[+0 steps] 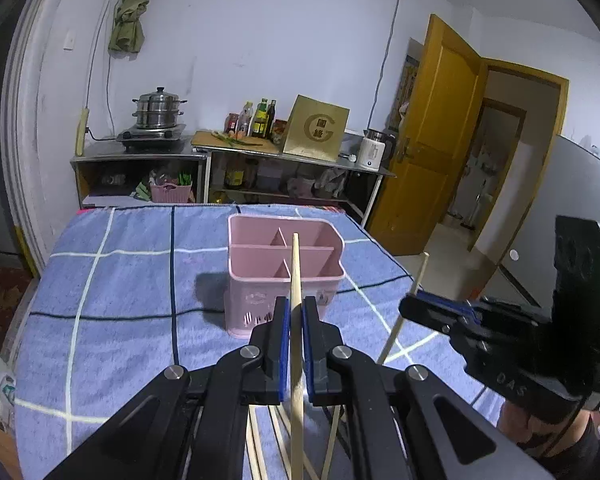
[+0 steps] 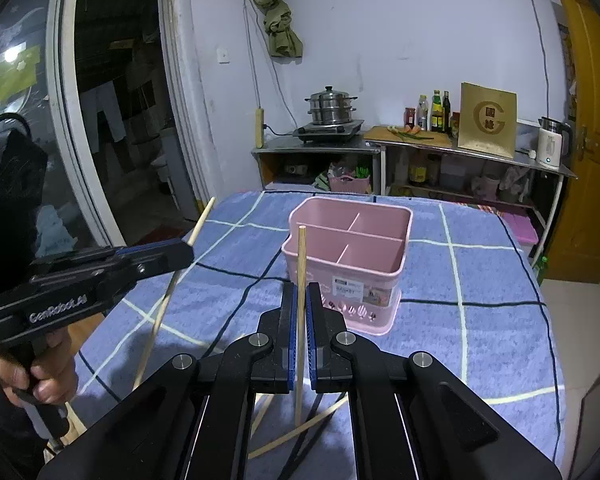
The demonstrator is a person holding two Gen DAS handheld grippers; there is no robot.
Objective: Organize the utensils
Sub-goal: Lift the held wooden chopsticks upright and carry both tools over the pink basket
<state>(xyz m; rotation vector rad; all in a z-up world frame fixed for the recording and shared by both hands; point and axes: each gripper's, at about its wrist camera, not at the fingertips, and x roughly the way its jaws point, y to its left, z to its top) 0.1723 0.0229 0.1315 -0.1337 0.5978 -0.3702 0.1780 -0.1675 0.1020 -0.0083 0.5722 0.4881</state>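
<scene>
A pink utensil holder (image 1: pixel 284 276) with three compartments stands on the blue checked cloth; it also shows in the right wrist view (image 2: pixel 348 256). My left gripper (image 1: pixel 295 304) is shut on a wooden chopstick (image 1: pixel 295 264) held upright, just in front of the holder. My right gripper (image 2: pixel 300 292) is shut on another chopstick (image 2: pixel 301 256), also upright, near the holder's front left corner. The right gripper shows in the left wrist view (image 1: pixel 416 300), and the left gripper shows in the right wrist view (image 2: pixel 184 248). Several loose chopsticks (image 1: pixel 260 440) lie on the cloth below.
The cloth-covered table (image 1: pixel 120 280) ends at a far edge (image 1: pixel 204 207). Behind it stand metal shelves with a steamer pot (image 1: pixel 158 112), bottles (image 1: pixel 260 118), a gold box (image 1: pixel 316 128) and a kettle (image 1: pixel 374 152). A yellow door (image 1: pixel 432 140) stands open at right.
</scene>
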